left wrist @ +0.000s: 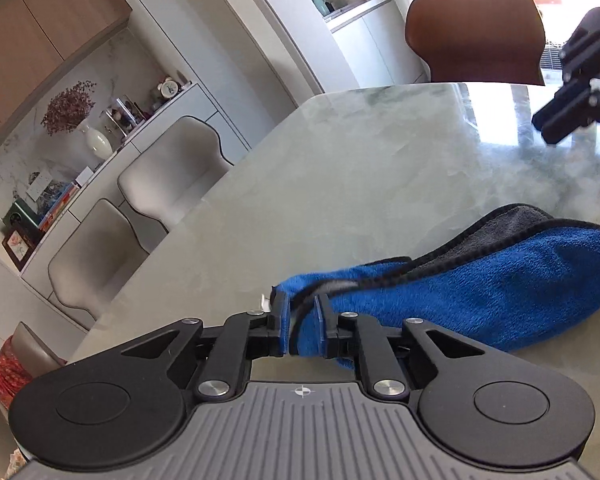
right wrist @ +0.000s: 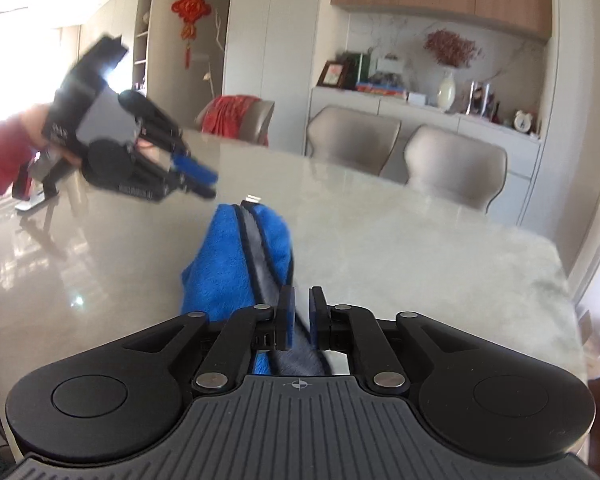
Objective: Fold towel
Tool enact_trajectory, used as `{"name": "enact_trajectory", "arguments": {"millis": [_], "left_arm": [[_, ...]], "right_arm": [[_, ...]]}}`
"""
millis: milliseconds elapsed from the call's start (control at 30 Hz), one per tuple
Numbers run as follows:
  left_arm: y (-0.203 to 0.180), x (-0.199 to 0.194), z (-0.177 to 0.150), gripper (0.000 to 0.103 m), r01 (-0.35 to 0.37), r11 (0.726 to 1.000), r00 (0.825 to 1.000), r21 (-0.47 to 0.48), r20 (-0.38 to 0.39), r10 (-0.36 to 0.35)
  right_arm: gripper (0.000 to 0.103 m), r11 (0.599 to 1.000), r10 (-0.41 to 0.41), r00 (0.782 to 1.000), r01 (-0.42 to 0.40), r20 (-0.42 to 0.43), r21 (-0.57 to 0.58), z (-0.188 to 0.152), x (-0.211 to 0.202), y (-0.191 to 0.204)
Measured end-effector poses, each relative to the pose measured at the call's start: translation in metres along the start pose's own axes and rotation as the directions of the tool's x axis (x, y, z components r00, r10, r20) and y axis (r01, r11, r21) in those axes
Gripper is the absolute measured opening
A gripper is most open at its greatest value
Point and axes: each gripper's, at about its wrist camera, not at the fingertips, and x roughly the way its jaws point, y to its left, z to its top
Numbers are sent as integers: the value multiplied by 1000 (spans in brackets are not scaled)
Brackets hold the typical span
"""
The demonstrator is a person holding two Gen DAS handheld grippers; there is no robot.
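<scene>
The blue towel (right wrist: 236, 256), grey on its inner face and edged with black trim, lies folded into a long, loose bundle on the pale marbled desk (left wrist: 380, 184). The left claw (left wrist: 302, 320) is narrow, with a small gap between its blue-padded fingers (left wrist: 286, 320). From its own camera one end of the towel shows through that gap, but the right wrist view shows this claw (right wrist: 204, 180) blurred, raised off the desk beside the towel's far end and carrying nothing. The right claw (right wrist: 301, 316) is also narrow. In the left wrist view it (left wrist: 552, 124) hangs above the desk, well apart from the towel, with nothing in it.
</scene>
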Motion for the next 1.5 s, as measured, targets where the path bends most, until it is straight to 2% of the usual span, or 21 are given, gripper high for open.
{"name": "enact_trajectory", "arguments": {"millis": [67, 100, 133, 167, 200, 333, 400, 467, 567, 633, 700, 733, 867, 967, 1033, 1100, 1133, 1200, 1300, 1367, 1500], "left_arm": [[-3, -3, 1, 13, 5, 1000, 1000, 18, -1, -5], [-4, -4, 0, 13, 4, 1000, 1000, 31, -5, -4], [-7, -3, -1, 13, 0, 999, 1000, 54, -9, 0], [-8, -2, -4, 15, 2, 997, 1000, 75, -12, -1], [-10, -1, -7, 16, 4, 995, 1000, 96, -14, -3], [-6, 8, -24, 18, 53, 993, 998, 107, -30, -50], [-3, 13, -34, 26, 68, 988, 998, 138, -10, -67], [-2, 18, -42, 29, 52, 981, 998, 187, 16, -56], [-1, 25, -49, 41, 39, 972, 998, 234, 43, -51], [3, 35, -50, 45, 56, 972, 997, 227, 35, -66], [7, 44, -52, 46, 75, 974, 996, 216, 22, -81], [9, 49, -53, 46, 90, 975, 995, 204, 11, -94], [17, 65, -57, 46, 138, 978, 990, 155, -7, -138], [20, 76, -59, 46, 155, 979, 988, 135, -27, -153], [21, 83, -61, 46, 166, 978, 986, 126, -35, -163], [23, 85, -62, 43, 176, 977, 984, 116, -32, -173], [24, 86, -62, 41, 185, 977, 983, 110, -31, -183], [25, 86, -62, 26, 212, 973, 977, 96, -34, -209], [25, 83, -63, 17, 218, 973, 976, 74, -37, -216], [28, 79, -64, 15, 214, 976, 977, 51, -28, -213], [36, 70, -63, 13, 195, 981, 981, -15, -11, -195]], "right_arm": [[9, 1000, 17, 999, -17, -38, 13, -7, 14, 2], [13, 999, 26, 998, -25, -57, 19, -11, 21, 3], [19, 999, 35, 996, -33, -76, 26, -15, 28, 4], [33, 999, 38, 996, -35, -87, 35, -15, 31, 4], [37, 998, 39, 995, -34, -91, 54, -16, 35, 1], [37, 993, 74, 994, -66, -75, 102, -18, 45, -9], [37, 989, 95, 993, -86, -72, 117, -24, 45, -8], [37, 984, 125, 989, -113, -82, 137, -25, 52, -10], [38, 977, 164, 982, -148, -97, 156, -24, 61, -13], [40, 975, 174, 979, -155, -109, 161, -23, 67, -12], [49, 975, 172, 978, -152, -115, 164, -24, 71, -12], [51, 975, 171, 978, -150, -119, 166, -24, 74, -12], [51, 968, 194, 975, -172, -112, 181, -24, 77, -12], [51, 974, 185, 977, -168, -105, 152, -24, 77, -7], [46, 979, 174, 981, -163, -90, 122, -24, 75, -3], [30, 983, 168, 983, -161, -77, 92, -23, 71, 2], [26, 985, 164, 984, -158, -74, 72, -23, 70, 5], [18, 989, 148, 986, -146, -71, 29, -21, 68, 11], [8, 991, 135, 989, -136, -66, -6, -20, 64, 16], [5, 992, 120, 991, -122, -58, -28, -19, 59, 21], [4, 989, 118, 991, -123, -63, -81, -19, 51, 32]]}}
